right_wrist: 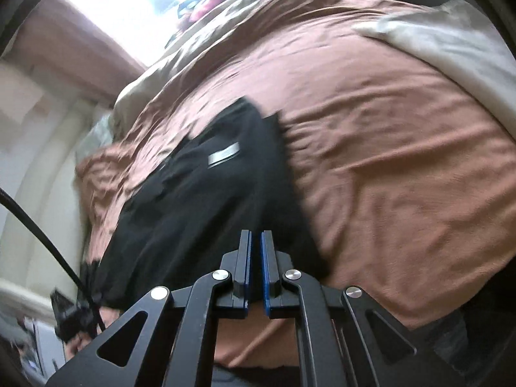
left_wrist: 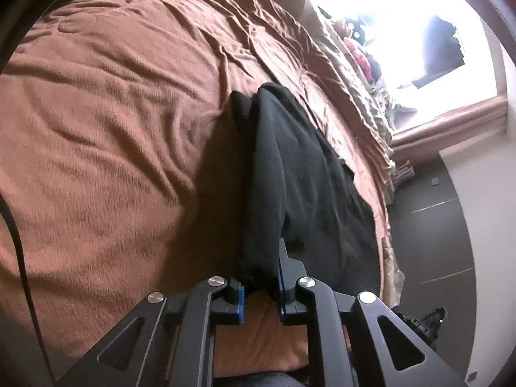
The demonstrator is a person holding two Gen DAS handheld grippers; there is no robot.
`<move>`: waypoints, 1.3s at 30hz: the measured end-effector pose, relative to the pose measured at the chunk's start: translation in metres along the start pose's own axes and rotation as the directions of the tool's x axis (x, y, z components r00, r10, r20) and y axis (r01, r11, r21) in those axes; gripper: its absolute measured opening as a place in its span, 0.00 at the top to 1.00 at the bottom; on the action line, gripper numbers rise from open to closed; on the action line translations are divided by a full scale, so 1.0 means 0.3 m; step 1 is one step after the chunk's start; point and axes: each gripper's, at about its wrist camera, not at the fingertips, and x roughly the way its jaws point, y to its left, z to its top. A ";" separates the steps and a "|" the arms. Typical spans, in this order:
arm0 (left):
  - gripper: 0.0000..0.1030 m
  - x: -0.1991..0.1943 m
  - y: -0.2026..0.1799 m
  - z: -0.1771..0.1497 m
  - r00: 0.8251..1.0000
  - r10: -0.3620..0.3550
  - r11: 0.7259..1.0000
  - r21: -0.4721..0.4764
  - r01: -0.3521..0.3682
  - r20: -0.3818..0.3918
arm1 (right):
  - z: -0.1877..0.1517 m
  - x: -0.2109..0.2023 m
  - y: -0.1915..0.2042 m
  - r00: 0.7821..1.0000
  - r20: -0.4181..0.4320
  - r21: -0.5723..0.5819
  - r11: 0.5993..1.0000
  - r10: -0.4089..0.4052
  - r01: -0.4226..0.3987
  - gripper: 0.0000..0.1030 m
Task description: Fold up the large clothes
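The black garment (left_wrist: 300,174) drapes over the brown blanket (left_wrist: 106,129), running toward twelve o'clock. The left gripper (left_wrist: 261,287) and right gripper (right_wrist: 255,258), both nearly closed, pinch its near edge for lifting and folding.

Left gripper (left_wrist: 261,277): black linkage arms, triangular cut-outs, blue pads inside the fingers, four round silver pins.
Right gripper (right_wrist: 256,242): the same black frame, blue pads, four silver pins.
Cable (right_wrist: 54,251): black, at the left edge of the frame.
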 end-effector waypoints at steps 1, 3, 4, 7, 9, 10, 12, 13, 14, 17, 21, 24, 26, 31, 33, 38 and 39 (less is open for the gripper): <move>0.90 -0.006 -0.001 0.001 1.000 -0.006 1.000 -0.002 0.006 0.003 | 0.003 0.015 0.036 1.000 -0.015 -0.025 1.000 0.008 -0.008 0.97; 0.91 -0.010 0.006 0.013 1.000 -0.015 1.000 -0.015 0.015 0.013 | -0.001 0.049 0.115 0.998 -0.049 -0.069 0.997 0.032 -0.035 0.97; 0.91 -0.007 0.016 0.015 1.000 -0.018 0.999 -0.027 0.018 0.015 | 0.003 0.073 0.152 0.997 -0.065 -0.084 0.995 0.038 -0.044 0.97; 0.91 0.017 0.050 0.006 1.000 -0.020 0.998 -0.059 0.020 -0.003 | 0.006 0.148 0.249 0.993 -0.108 -0.124 0.990 0.054 -0.067 0.97; 0.87 0.023 0.068 -0.002 1.000 -0.023 0.996 -0.084 0.022 -0.013 | 0.001 0.211 0.320 0.988 -0.147 -0.154 0.986 0.038 -0.061 0.97; 0.87 0.027 0.083 -0.005 0.999 -0.026 0.994 -0.105 0.024 -0.018 | 0.007 0.239 0.335 0.986 -0.164 -0.163 0.985 0.030 -0.057 0.97; 0.71 0.019 0.095 -0.010 1.000 -0.025 0.993 -0.117 0.023 -0.015 | 0.002 0.316 0.394 0.978 -0.209 -0.191 0.980 0.015 -0.056 0.97; 0.62 0.013 0.094 -0.013 1.000 -0.021 0.993 -0.113 0.020 -0.012 | -0.001 0.351 0.423 0.974 -0.226 -0.209 0.976 0.005 -0.053 0.97; 0.44 0.007 0.093 -0.017 1.000 -0.028 0.994 -0.110 0.027 -0.009 | -0.004 0.392 0.456 0.970 -0.242 -0.232 0.971 -0.007 -0.051 0.97; 0.34 -0.001 0.089 -0.023 0.998 -0.060 0.992 -0.113 0.060 0.004 | 0.001 0.467 0.535 0.963 -0.270 -0.270 0.962 -0.026 -0.050 0.97; 0.34 0.028 0.098 -0.031 0.998 -0.063 0.988 -0.141 0.061 -0.010 | 0.025 0.580 0.618 0.956 -0.289 -0.305 0.952 -0.060 -0.033 0.97; 0.34 0.063 0.090 -0.036 0.997 -0.067 0.987 -0.150 0.062 -0.025 | 0.040 0.658 0.648 0.948 -0.305 -0.303 0.953 -0.088 -0.009 0.97; 0.34 0.083 0.082 -0.036 0.997 -0.065 0.987 -0.149 0.060 -0.030 | 0.040 0.710 0.663 0.944 -0.308 -0.307 0.952 -0.115 0.016 0.97; 0.34 0.127 0.081 -0.017 0.999 -0.033 0.987 -0.156 0.029 -0.022 | -0.032 0.801 0.673 0.907 -0.392 -0.315 0.949 -0.155 0.026 0.97; 0.35 0.130 0.075 -0.014 1.000 -0.026 0.987 -0.157 0.023 -0.017 | -0.059 0.827 0.675 0.892 -0.421 -0.336 0.942 -0.166 0.017 0.97; 0.47 0.131 0.085 -0.009 1.000 0.000 0.987 -0.160 -0.002 -0.011 | -0.101 0.831 0.689 0.872 -0.464 -0.353 0.935 -0.158 -0.019 0.97; 0.50 0.130 0.091 -0.008 1.000 0.002 0.987 -0.161 -0.004 -0.010 | -0.109 0.835 0.695 0.858 -0.488 -0.352 0.935 -0.158 -0.029 0.97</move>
